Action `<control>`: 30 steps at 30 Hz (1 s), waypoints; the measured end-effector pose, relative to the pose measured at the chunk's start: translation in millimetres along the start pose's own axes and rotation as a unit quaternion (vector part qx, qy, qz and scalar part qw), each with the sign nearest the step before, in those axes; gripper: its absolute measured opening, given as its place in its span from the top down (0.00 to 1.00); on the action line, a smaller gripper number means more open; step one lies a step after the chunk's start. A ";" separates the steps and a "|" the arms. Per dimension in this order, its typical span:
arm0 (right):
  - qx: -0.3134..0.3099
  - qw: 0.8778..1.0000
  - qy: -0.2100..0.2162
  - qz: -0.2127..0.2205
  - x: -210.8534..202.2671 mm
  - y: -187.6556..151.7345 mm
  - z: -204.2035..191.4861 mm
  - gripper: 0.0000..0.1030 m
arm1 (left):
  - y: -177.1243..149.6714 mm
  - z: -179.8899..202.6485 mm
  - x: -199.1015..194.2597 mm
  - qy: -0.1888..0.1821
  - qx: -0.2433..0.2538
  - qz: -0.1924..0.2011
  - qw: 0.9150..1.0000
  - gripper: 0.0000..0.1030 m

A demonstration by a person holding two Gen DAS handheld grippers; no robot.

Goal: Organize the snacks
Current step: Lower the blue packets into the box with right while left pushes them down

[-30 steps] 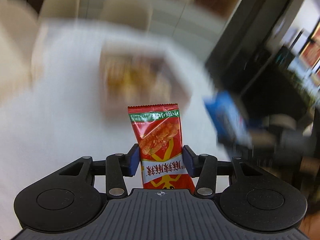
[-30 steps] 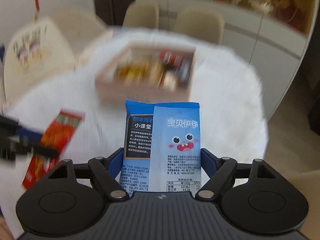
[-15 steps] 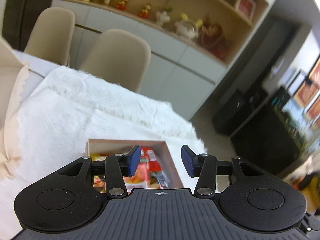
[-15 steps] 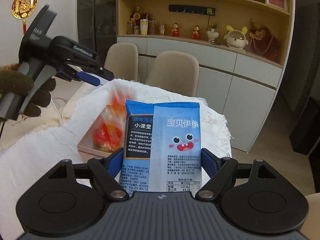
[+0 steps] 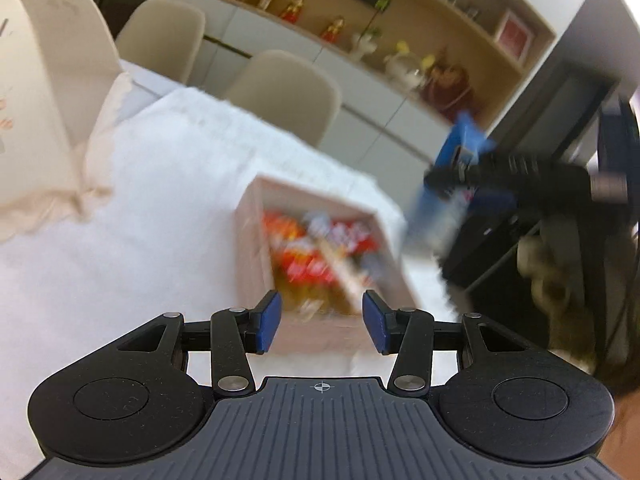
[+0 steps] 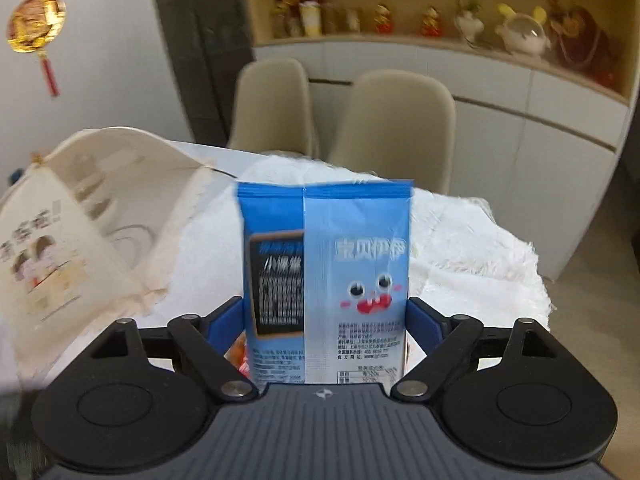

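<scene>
My left gripper [image 5: 322, 322] is open and empty, just in front of a shallow wooden box [image 5: 250, 240] full of red and mixed snack packets [image 5: 316, 248] on the white cloth. My right gripper [image 6: 326, 322] is shut on a blue snack packet [image 6: 340, 280] with a cartoon face, held upright. In the left wrist view that blue packet [image 5: 440, 204] and the right gripper [image 5: 516, 180] hang blurred above the box's right side. A bit of red packet [image 6: 240, 354] shows under the blue one in the right wrist view.
A white fluffy cloth [image 5: 120, 220] covers the round table. A cream tote bag [image 6: 76, 220] lies at the left. Two beige chairs [image 6: 392, 124] stand behind the table, with cabinets and shelves of figurines [image 6: 516, 36] beyond.
My left gripper let go of the red snack packet into the box and has pulled back. My right gripper has carried the blue packet over toward the box.
</scene>
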State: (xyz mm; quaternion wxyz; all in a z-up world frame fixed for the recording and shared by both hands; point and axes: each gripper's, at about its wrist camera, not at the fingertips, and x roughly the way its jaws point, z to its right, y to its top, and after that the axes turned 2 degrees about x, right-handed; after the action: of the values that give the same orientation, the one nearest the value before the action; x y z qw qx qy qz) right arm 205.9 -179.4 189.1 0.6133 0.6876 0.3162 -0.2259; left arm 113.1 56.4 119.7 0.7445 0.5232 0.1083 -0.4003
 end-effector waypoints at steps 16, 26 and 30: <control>0.017 0.999 0.020 -0.031 10.0 -103.7 14.4 0.16 | -64.9 1.3 0.7 0.064 0.038 -0.032 0.997 0.51; 0.170 0.976 0.091 -0.096 68.0 -75.8 -4.6 0.18 | 31.9 0.4 24.0 0.056 0.033 -0.005 0.998 0.51; 0.176 0.974 0.103 -0.095 62.9 -75.7 5.5 0.22 | 66.3 -17.8 72.2 0.055 0.025 -0.039 0.997 0.51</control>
State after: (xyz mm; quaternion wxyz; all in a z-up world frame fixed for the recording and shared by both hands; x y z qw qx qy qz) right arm 196.3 -171.2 91.3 0.4229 0.7711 0.3967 -0.2630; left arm 212.0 45.7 116.1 0.7079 0.5584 0.1588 -0.4023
